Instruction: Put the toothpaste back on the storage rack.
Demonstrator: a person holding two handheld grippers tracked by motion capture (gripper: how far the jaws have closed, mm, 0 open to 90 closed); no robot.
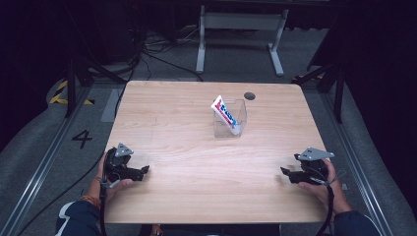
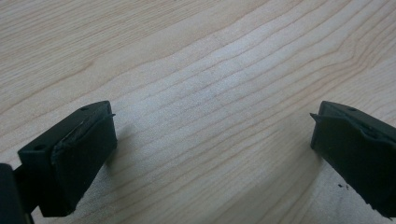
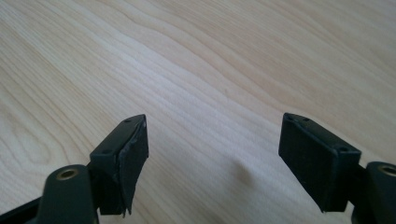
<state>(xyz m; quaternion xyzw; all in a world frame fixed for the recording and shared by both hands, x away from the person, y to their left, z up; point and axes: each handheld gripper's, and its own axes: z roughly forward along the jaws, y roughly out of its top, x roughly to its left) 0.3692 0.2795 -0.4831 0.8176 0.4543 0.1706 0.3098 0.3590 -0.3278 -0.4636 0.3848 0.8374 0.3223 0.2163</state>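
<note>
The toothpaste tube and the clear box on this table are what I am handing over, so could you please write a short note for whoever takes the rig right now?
Left claw: open, holding nothing, low over the near left of the table.
Right claw: open, holding nothing, low over the near right.
Things: the toothpaste tube stands tilted inside the clear box, its top end poking out past the rim, at the far middle of the table. Both claws are well apart from it.
Done: the tube sits in the box.
Left: nothing in hand; whether more is to follow, the views do not tell.
</note>
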